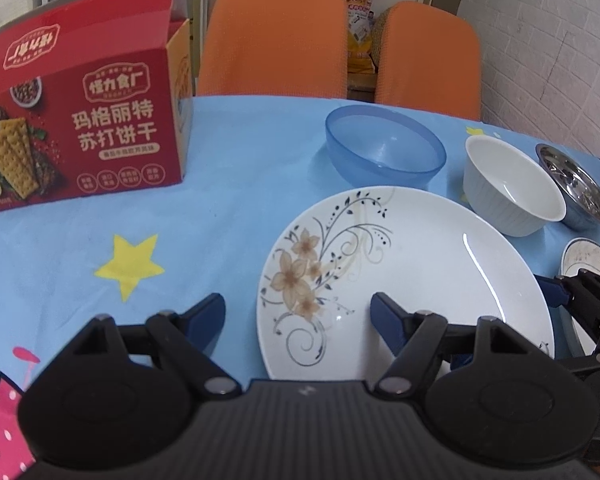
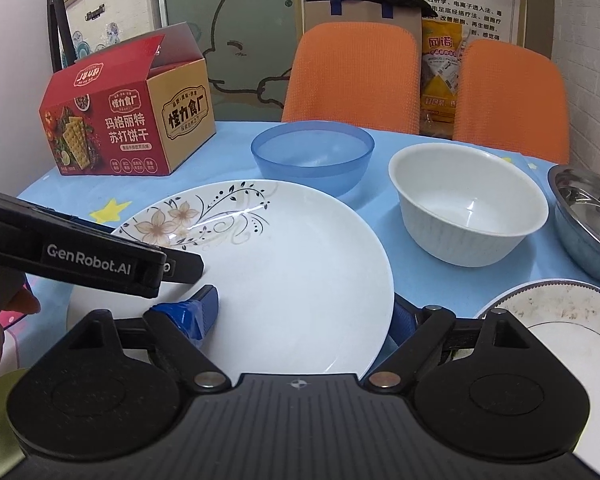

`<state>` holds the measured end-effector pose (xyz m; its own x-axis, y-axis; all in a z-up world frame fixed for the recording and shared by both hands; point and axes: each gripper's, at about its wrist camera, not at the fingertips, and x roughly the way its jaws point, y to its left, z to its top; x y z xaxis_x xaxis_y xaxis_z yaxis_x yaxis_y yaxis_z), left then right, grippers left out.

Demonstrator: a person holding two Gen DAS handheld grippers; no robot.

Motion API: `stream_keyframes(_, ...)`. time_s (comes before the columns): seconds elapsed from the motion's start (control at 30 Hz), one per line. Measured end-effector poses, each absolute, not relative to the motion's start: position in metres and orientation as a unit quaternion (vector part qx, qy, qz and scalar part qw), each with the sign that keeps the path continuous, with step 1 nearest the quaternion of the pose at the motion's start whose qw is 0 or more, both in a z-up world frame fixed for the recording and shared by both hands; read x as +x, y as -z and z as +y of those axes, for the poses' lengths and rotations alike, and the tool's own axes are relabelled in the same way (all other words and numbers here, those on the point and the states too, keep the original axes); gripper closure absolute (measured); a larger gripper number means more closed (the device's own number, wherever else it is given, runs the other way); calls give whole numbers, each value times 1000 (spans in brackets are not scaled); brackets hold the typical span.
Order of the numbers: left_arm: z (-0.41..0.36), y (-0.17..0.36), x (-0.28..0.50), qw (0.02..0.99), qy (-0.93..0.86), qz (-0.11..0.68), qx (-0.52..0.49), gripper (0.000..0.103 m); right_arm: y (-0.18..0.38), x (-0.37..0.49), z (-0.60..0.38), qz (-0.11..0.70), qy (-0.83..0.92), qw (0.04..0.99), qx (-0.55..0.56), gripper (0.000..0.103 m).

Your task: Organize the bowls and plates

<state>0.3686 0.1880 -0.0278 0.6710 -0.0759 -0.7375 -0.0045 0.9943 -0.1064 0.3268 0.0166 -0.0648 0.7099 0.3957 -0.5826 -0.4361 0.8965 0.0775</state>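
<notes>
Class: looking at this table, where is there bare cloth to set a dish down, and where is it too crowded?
Bare cloth lies between the cracker box, the blue bowl and the floral plate, around the yellow star. The right side is crowded: white bowl, steel bowl and small plate sit close together.

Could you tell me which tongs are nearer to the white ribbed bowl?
Right. The right tongs straddle the floral plate's near right edge, on the white ribbed bowl's side. The left tongs straddle the plate's left rim, farther from it.
</notes>
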Motion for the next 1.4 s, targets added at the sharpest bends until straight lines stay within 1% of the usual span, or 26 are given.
stream_keyframes(0.37, 182, 31, 369, 917, 20, 396, -48, 30, 66, 318, 18, 295, -229, 927, -36, 27)
stream_keyframes(0.47, 173, 29, 369, 918, 33, 395, -36, 35, 66, 319, 18, 296, -229, 927, -36, 27)
stream_keyframes(0.57, 170, 27, 371, 915, 20, 402, -40, 35, 64, 323, 19, 310, -225, 923, -28, 27)
stream_keyframes(0.67, 168, 19, 370, 916, 15, 400, -40, 36, 58, 325, 18, 321, -223, 920, -9, 28)
stream_keyframes(0.8, 165, 2, 363, 922, 16, 384, -39, 36, 45, 316, 17, 300, -215, 929, -11, 28)
stream_keyframes(1.13, 157, -34, 307, 935, 22, 352, -36, 37, 11, 268, 8, 269, -210, 940, 3, 27)
stream_keyframes(1.27, 157, -31, 271, 934, 20, 354, -40, 37, 9, 235, 9, 267, -212, 940, 3, 27)
stream_keyframes(1.4, 161, -17, 232, 927, 13, 370, -52, 37, 18, 202, 12, 281, -216, 935, 13, 27)
